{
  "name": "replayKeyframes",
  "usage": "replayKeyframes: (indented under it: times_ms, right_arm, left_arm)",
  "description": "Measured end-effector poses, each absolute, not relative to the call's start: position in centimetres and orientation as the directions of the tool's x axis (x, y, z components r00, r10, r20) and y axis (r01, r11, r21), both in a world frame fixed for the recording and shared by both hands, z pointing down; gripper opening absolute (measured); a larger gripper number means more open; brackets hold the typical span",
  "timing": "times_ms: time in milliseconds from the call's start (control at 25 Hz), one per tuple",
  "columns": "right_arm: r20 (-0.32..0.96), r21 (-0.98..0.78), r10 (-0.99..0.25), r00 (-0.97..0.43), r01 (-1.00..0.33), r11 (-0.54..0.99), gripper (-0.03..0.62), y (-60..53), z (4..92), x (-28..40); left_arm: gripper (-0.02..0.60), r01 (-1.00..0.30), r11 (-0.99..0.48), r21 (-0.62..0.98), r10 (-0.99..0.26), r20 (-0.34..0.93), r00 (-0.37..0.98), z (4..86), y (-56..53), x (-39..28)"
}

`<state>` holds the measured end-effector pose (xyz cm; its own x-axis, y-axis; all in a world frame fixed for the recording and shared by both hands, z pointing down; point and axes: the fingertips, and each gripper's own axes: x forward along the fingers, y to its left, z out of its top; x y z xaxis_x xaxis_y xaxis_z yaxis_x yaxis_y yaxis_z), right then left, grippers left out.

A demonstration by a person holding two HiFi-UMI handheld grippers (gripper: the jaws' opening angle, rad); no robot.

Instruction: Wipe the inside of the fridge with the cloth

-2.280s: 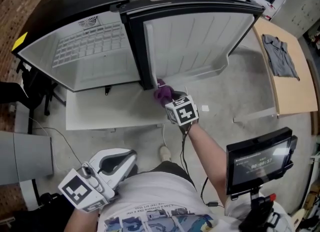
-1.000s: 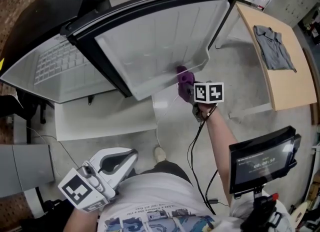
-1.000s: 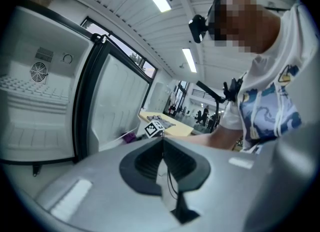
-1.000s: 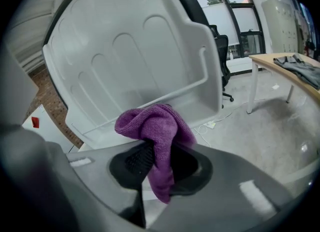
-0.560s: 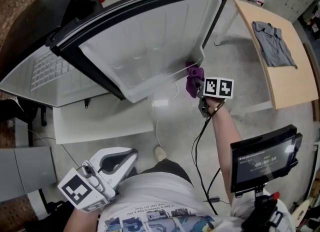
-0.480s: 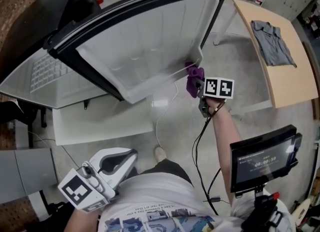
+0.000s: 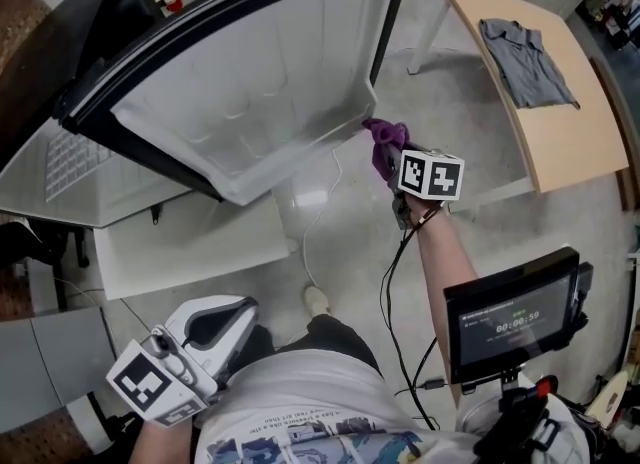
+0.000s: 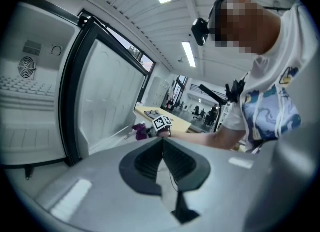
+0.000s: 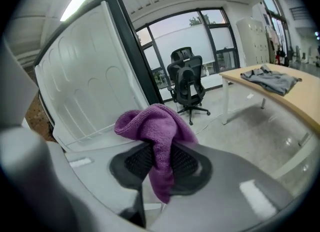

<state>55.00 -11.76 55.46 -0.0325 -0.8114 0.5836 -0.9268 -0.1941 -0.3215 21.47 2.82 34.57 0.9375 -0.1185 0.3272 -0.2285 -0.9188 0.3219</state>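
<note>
You held your right arm outstretched, the right gripper with its fingers clamped on the purple cloth, just beside the fridge door; the left gripper hung low, fingers together, empty.

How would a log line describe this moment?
right gripper: shut on cloth | cloth: near fridge door | left gripper: shut, empty
</note>
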Motion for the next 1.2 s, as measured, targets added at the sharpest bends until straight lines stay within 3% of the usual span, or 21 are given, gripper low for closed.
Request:
replayKeyframes:
  times_ms: [280,640,880,1200]
  right_arm:
    - [0.478,-0.232,-0.878,-0.019,-0.967,-0.105,0.078,-8.9,51.3,51.7]
    - [0.388,-0.091,-0.907,-0.166,-0.986,0.142,0.078,-3.9,45.7,37.4]
    - [0.361,0.0,-0.888,-0.286,-0.952,0.306,0.078,-2.1,41.9,24.6]
    - [0.336,0.016,-0.882,-0.329,-0.935,0.355,0.078,6.9,40.2,9.4]
  left_arm:
    - [0.006,-0.275,-0.897,0.346,-0.149,0.35,0.925,35.5,2.5,20.5]
    - [0.006,-0.264,-0.926,0.271,-0.179,0.3,0.937,32.9,2.9,16.0]
    - [0.006,-0.296,-0.922,0.251,-0.241,0.229,0.943,32.0,5.3,6.5]
    - [0.006,-0.353,-0.896,0.271,-0.316,0.171,0.933,34.7,10.8,-7.7]
